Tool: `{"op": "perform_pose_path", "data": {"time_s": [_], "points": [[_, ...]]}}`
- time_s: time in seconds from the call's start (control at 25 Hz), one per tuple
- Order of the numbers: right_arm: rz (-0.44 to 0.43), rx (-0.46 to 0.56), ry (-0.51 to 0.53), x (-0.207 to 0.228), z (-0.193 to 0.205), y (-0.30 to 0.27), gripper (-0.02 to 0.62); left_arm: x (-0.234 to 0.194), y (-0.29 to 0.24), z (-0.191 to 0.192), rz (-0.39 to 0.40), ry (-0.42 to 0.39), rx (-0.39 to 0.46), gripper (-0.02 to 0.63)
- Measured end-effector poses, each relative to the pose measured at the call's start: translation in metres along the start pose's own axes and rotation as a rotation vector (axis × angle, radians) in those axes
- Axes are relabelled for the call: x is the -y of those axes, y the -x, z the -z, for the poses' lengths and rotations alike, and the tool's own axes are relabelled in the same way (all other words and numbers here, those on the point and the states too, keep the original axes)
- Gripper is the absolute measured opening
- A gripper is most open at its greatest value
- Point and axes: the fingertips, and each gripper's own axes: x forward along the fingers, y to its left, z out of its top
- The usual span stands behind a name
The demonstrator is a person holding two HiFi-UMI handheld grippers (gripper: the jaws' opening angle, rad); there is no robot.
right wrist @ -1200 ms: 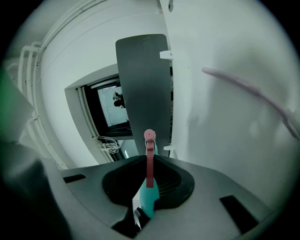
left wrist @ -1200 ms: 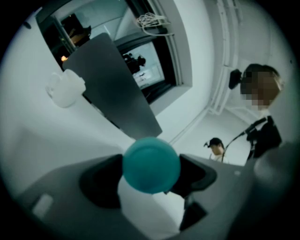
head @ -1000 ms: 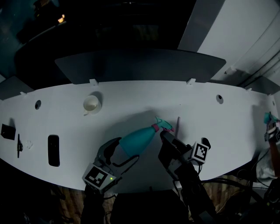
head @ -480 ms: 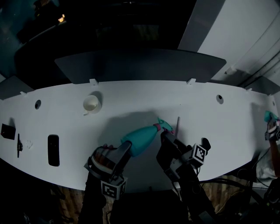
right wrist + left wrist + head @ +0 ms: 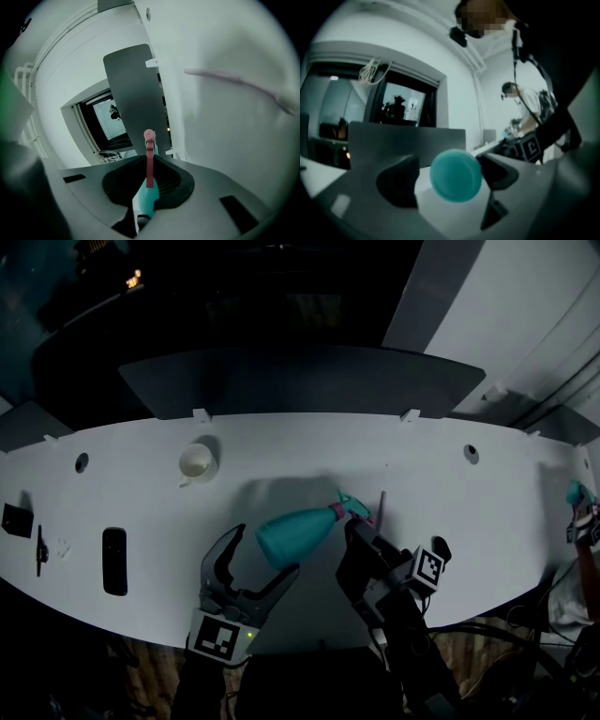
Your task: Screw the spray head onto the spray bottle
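Note:
A teal spray bottle (image 5: 295, 531) hangs on its side above the white table (image 5: 450, 502), neck to the right. Its teal spray head (image 5: 149, 190) with a pink trigger (image 5: 149, 161) sits at the neck. My right gripper (image 5: 361, 538) is shut on that spray head. My left gripper (image 5: 265, 551) is open and its jaws have just been opening. In the left gripper view the bottle's round base (image 5: 455, 175) shows between the jaws, with a gap on each side. Neither of the fingertips (image 5: 401, 180) touches it.
A white cup (image 5: 197, 463) stands at the back left. A black remote-like bar (image 5: 114, 562) and small dark items (image 5: 17, 521) lie at the far left. A thin pink tube (image 5: 382, 505) lies beyond the right gripper. A dark monitor (image 5: 300, 381) stands behind the table.
The left gripper has rolled and spread its jaws off the bottle's base. The bottle has lifted slightly at that end. The right gripper has kept its place and its hold.

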Motion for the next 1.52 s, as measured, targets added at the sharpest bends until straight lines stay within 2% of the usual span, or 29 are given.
{"op": "perform_pose_path", "data": {"time_s": [0.08,0.16,0.28,0.4,0.48,0.56,0.64,0.8,0.88,0.92,0.96,1.0,1.12,1.2,1.28,1.36,1.4,1.44,1.52], "points": [[0.007,-0.011,0.016,0.000,0.001,0.000,0.046,-0.003,0.001,-0.001,0.010,0.183,0.031,0.417],[0.004,-0.012,0.013,0.000,0.002,0.000,0.046,-0.010,0.004,-0.001,0.012,0.310,0.071,0.417],[-0.004,0.000,-0.005,0.001,0.001,0.001,0.046,-0.030,0.012,0.009,-0.020,0.561,0.115,0.417],[-0.007,0.002,0.008,-0.001,-0.001,0.001,0.046,-0.034,0.015,0.029,0.015,0.873,0.082,0.417],[-0.009,-0.003,0.025,-0.003,-0.001,0.000,0.046,-0.029,0.012,0.041,0.058,1.058,0.040,0.417],[-0.008,-0.018,0.045,-0.005,0.001,-0.002,0.046,-0.026,0.009,0.046,0.098,1.227,0.046,0.417],[-0.010,-0.035,0.059,-0.006,0.004,-0.004,0.046,-0.021,0.003,0.045,0.137,1.301,0.042,0.417],[-0.011,-0.053,0.073,-0.008,0.009,-0.007,0.046,-0.011,-0.006,0.048,0.170,1.263,-0.024,0.416],[-0.006,-0.055,0.079,-0.008,0.009,-0.008,0.046,-0.011,-0.007,0.046,0.170,1.172,-0.039,0.412],[-0.002,-0.056,0.084,-0.008,0.008,-0.008,0.046,-0.009,-0.007,0.044,0.175,1.090,-0.050,0.411],[0.003,-0.056,0.088,-0.007,0.008,-0.007,0.046,-0.004,-0.009,0.042,0.189,0.971,-0.071,0.411],[0.007,-0.056,0.091,-0.007,0.007,-0.007,0.046,0.002,-0.010,0.041,0.204,0.805,-0.104,0.411],[0.008,-0.057,0.093,-0.007,0.006,-0.005,0.046,0.019,-0.012,0.040,0.217,0.146,-0.223,0.411],[0.005,-0.060,0.088,-0.008,0.007,-0.005,0.046,0.020,-0.013,0.042,0.184,-0.250,-0.276,0.410],[-0.001,-0.056,0.072,-0.007,0.008,-0.005,0.046,0.016,-0.013,0.046,0.126,-0.576,-0.312,0.411],[-0.006,-0.050,0.054,-0.006,0.009,-0.005,0.046,0.012,-0.014,0.050,0.056,-0.853,-0.333,0.411],[-0.009,-0.047,0.044,-0.005,0.009,-0.005,0.046,0.010,-0.014,0.051,0.027,-0.945,-0.329,0.411],[-0.012,-0.044,0.036,-0.005,0.009,-0.004,0.046,0.010,-0.014,0.052,0.006,-0.995,-0.321,0.411],[-0.015,-0.044,0.030,-0.004,0.009,-0.004,0.046,0.012,-0.013,0.053,-0.013,-0.991,-0.302,0.411]]}}
